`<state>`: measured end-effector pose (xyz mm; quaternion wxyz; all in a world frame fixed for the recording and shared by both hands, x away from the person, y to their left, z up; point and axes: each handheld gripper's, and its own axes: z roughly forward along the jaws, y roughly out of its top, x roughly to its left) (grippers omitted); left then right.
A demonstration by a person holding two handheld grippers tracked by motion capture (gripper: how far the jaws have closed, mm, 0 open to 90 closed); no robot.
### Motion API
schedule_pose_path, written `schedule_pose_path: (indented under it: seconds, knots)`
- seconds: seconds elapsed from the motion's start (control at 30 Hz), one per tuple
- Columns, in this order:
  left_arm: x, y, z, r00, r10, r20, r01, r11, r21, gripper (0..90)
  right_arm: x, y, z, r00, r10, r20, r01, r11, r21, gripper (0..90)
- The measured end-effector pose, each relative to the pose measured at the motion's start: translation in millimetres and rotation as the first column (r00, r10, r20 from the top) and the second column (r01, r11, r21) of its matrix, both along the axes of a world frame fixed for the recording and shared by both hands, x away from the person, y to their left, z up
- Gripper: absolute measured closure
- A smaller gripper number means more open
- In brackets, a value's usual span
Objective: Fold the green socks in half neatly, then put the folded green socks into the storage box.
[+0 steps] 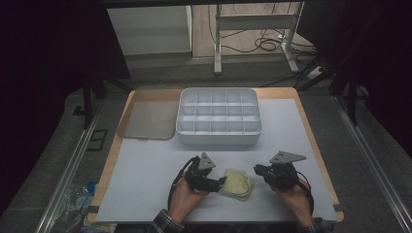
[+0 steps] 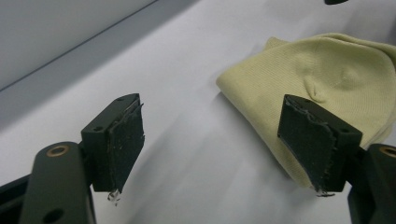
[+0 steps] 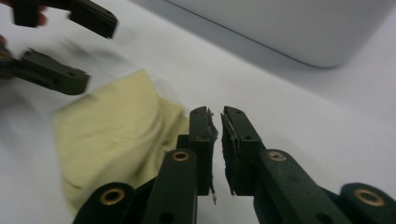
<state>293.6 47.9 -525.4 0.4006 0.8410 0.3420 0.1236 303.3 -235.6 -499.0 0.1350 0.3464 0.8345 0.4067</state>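
A folded pale yellow cloth (image 1: 238, 182) lies on the white mat between my two grippers. My left gripper (image 1: 221, 182) points at its left edge. In the left gripper view the jaws of the left gripper (image 2: 219, 140) stand wide open. The right pad (image 2: 310, 140) hangs over the edge of the cloth (image 2: 327, 79), and nothing is pinched. My right gripper (image 1: 257, 170) sits just right of the cloth. In its own view the right gripper (image 3: 218, 126) has its jaws drawn together with nothing between them. The cloth (image 3: 112, 135) lies to their left, and the open left gripper (image 3: 70, 46) is beyond it.
A white compartment box (image 1: 218, 138) stands at the back middle of the mat (image 1: 145, 170), its wall (image 3: 289, 28) beyond my right jaws. A flat translucent lid (image 1: 145, 119) lies to its left. The table's wooden edge runs around the mat.
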Motion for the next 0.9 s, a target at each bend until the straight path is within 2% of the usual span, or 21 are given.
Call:
schedule_pose_path:
  seconds: [0.23,0.57,0.77,0.9]
  knots:
    - [-0.3,3.5,0.6,1.0,0.006,0.001,-0.006,0.9999,-0.01,22.8,-5.6,14.8,7.2,0.9989,0.043,0.018,-0.043,0.999,-0.017,83.2]
    - [-0.5,3.1,-1.3,1.0,0.0,-0.008,0.0,0.9999,-0.017,25.0,-9.6,33.7,9.4,0.9952,0.097,0.013,-0.097,0.995,-0.022,83.2]
    - [0.9,1.7,-1.4,0.9996,-0.015,-0.025,0.014,0.9989,-0.044,35.2,-9.3,40.5,6.6,0.9939,0.11,0.007,-0.11,0.994,-0.025,84.8]
    - [2.4,-0.3,-1.7,0.9987,-0.021,-0.046,0.018,0.9982,-0.057,41.0,-5.9,45.1,-1.1,0.9943,0.107,0.001,-0.106,0.994,-0.035,85.8]
